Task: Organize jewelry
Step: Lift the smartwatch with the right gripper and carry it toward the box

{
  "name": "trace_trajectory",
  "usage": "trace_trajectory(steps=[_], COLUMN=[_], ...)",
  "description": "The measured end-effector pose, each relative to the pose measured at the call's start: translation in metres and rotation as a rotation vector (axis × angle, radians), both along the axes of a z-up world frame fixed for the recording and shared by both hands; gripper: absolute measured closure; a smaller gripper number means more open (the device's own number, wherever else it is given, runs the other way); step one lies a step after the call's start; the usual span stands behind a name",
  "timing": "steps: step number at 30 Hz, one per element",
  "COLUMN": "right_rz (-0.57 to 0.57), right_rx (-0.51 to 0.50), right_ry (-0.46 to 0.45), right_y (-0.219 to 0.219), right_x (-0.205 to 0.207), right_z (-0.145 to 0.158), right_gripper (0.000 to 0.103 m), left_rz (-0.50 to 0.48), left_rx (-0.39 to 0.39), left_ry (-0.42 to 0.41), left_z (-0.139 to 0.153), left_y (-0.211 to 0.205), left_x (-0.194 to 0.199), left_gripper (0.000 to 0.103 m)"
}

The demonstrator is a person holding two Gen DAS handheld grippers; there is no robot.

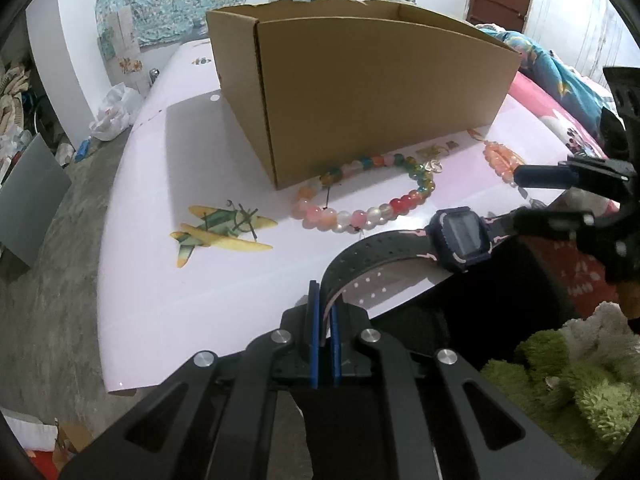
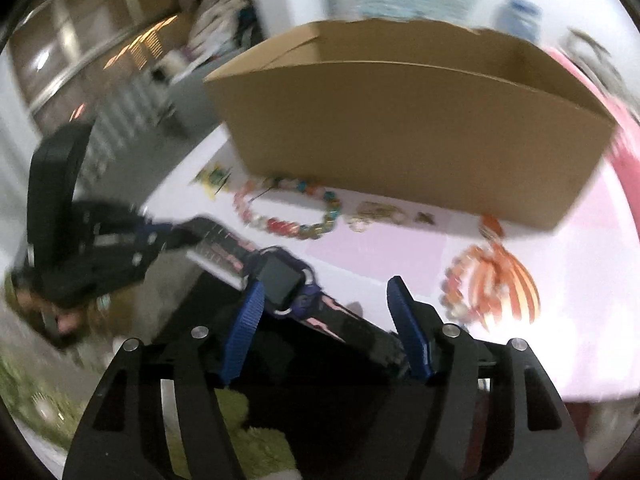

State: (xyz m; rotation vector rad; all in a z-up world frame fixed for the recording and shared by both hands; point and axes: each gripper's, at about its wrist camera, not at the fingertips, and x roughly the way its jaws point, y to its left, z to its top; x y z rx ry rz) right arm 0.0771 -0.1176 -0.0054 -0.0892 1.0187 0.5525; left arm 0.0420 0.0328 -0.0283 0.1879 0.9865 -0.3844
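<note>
Clearly, the watch (image 1: 460,236) is held by one strap end in the closed left gripper (image 1: 324,312); its long axis runs toward the right gripper (image 2: 328,304), whose fingers stand wide around it, unpressed. Behind it on the worktop (image 1: 160,280), the cardboard box (image 1: 360,92) is seen.

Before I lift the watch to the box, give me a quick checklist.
1. Left gripper shut on the watch strap: ok.
2. Right gripper clear of the watch: cannot tell; jaws stand apart, strap runs between them, picture blurred.
3. Box open on top: ok.
4. Path clear: not ok, bead bracelet lies between watch and box.
5. Orange bracelet on the table, clear of the watch: ok.
</note>
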Motion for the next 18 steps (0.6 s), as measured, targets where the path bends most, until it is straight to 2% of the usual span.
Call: trace_trajectory(steps=[7, 10, 13, 15, 18], right_rz=[0.170, 0.198, 0.205, 0.208, 0.196], right_rx=[-0.091, -0.136, -0.133, -0.112, -0.070], right_ry=[-0.006, -0.016, -0.029, -0.020, -0.014], right_y=[0.036, 0.043, 0.042, 0.041, 0.035], right_x=[-0.002, -0.002, -0.003, -0.002, -0.003], right_z=[-0.020, -0.029, -0.029, -0.028, -0.025], right_gripper=[0.042, 0.041, 0.043, 0.055, 0.059], left_rz=[0.016, 0.022, 0.020, 0.017, 0.012], left_rx=[-0.002, -0.001, 0.009, 0.010, 0.003], left_ry=[-0.007, -0.005, -0.014, -0.029, -0.066], left_z=[0.001, 0.000, 0.001, 0.005, 0.016], left_y=[0.000, 0.000, -0.001, -0.002, -0.006], left_x=[0.000, 0.001, 0.000, -0.002, -0.006], left_gripper=[0.099, 0.099, 0.099, 0.099, 0.099])
